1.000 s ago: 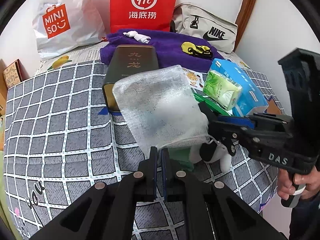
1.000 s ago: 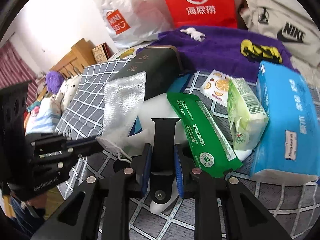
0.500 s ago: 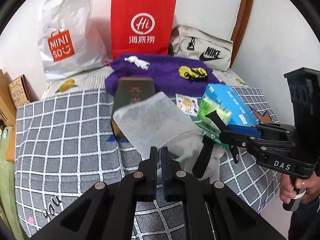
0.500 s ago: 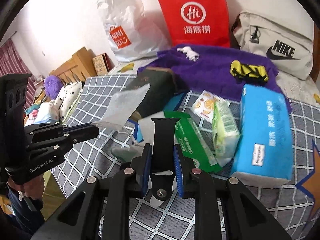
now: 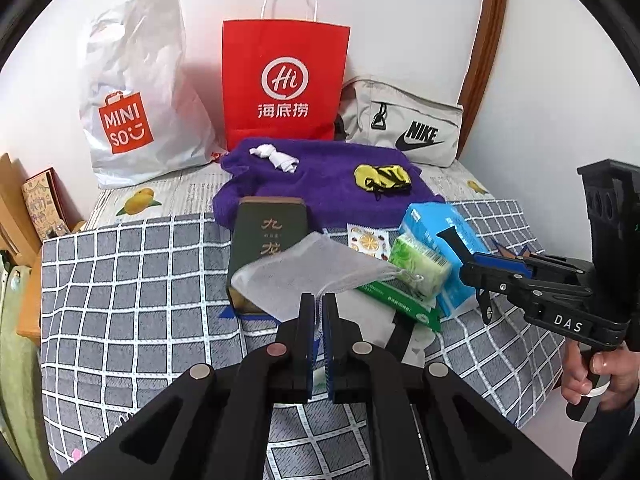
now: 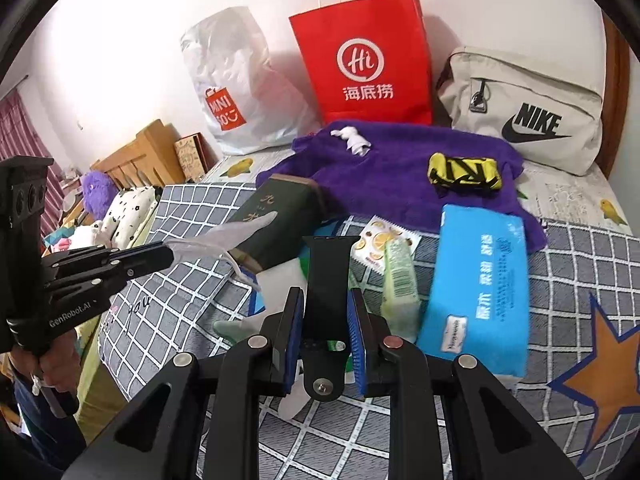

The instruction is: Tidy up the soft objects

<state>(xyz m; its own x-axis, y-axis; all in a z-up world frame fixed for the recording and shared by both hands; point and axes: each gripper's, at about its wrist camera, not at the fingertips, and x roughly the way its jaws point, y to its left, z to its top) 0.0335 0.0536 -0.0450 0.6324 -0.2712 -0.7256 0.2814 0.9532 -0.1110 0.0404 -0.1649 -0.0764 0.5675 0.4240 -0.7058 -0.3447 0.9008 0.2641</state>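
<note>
A bedroom in a home. The things lie on a bed [image 5: 120, 280] with a grey checked bedspread, its far edge against a white wall [image 5: 400, 20]. Shopping bags [image 5: 280, 80] and a beige sports bag [image 6: 520, 108] lean there. Past the bed's left edge stand a wooden headboard [image 6: 136, 156], soft toys [image 6: 96, 192] and a striped curtain [image 6: 16, 136].

White mesh pouch [image 5: 316, 276], black strap [image 6: 329, 276] aloft
</note>
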